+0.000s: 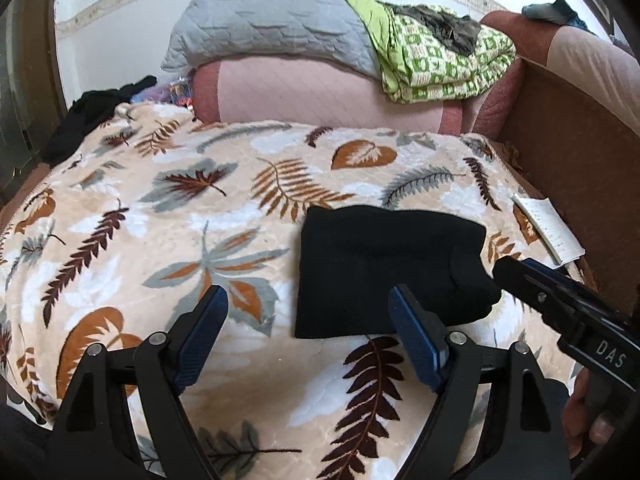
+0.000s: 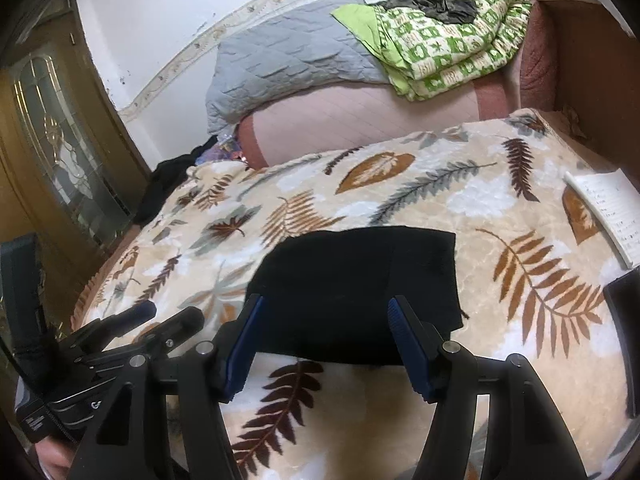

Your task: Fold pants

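Leaf blanket [image 1: 168, 240] on bed. Pants [image 1: 384, 272] lying as a compact folded block just ahead of both grippers, left [image 1: 308, 332] and right [image 2: 324, 340], both spread, gripping nothing. Folding looks finished; next: retreat or tidy.

Open blanket [image 1: 160, 208] around pants [image 1: 384, 268]

Leaf-print blanket [image 1: 168, 216], grey quilt [image 1: 268, 20], green checked quilt [image 1: 440, 60], notebook [image 1: 550, 228].
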Demonstrator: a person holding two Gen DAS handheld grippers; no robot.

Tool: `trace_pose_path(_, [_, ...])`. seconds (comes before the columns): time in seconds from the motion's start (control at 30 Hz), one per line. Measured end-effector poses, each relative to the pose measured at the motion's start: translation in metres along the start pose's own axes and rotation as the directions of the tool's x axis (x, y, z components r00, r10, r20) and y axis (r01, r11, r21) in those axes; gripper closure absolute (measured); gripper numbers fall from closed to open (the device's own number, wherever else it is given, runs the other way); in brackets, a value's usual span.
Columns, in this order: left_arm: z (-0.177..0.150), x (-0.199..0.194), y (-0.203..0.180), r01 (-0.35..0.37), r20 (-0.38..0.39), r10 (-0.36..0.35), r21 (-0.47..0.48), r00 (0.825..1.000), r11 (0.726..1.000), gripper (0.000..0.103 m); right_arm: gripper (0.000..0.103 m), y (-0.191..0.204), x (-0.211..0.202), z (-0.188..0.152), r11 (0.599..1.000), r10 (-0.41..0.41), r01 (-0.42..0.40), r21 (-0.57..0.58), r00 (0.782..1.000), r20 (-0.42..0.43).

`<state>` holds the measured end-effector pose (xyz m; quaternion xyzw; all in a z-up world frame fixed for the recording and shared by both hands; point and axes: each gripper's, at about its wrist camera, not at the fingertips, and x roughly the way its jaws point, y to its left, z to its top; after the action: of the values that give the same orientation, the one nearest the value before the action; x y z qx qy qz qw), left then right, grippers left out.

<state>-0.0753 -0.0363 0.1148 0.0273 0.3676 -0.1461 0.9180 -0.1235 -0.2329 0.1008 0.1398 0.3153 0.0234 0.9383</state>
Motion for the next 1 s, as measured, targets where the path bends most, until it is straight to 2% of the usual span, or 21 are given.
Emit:
trace_pose_path(0.23, [0.002,0.008,-0.004,0.032,0.026,-0.032,-0.013,0.999,0.999,0.020,0.034,0.002,-0.004,0.004,1.000,-0.007,0.007,-0.010,1.000,0.014])
trace_pose_path(0.5, [-0.008,0.044,-0.005,0.055,-0.030,-0.055,-0.001,0.998,0.999,0.020,0.033,-0.014,0.015,0.002,0.998,-0.063,0.063,0.025,0.998,-0.012])
trace_pose_path(0.67, [-0.010,0.058,-0.005,0.072,-0.037,-0.072,0.001,0.997,0.997,0.020,0.033,-0.020,0.028,-0.001,0.995,-0.095,0.096,0.030,0.994,-0.053])
trace_pose_path(1.0, [-0.010,0.081,-0.006,0.092,-0.078,-0.093,-0.010,0.993,0.996,0.020,0.028,-0.036,0.044,-0.001,0.988,-0.132,0.138,0.069,0.988,-0.084])
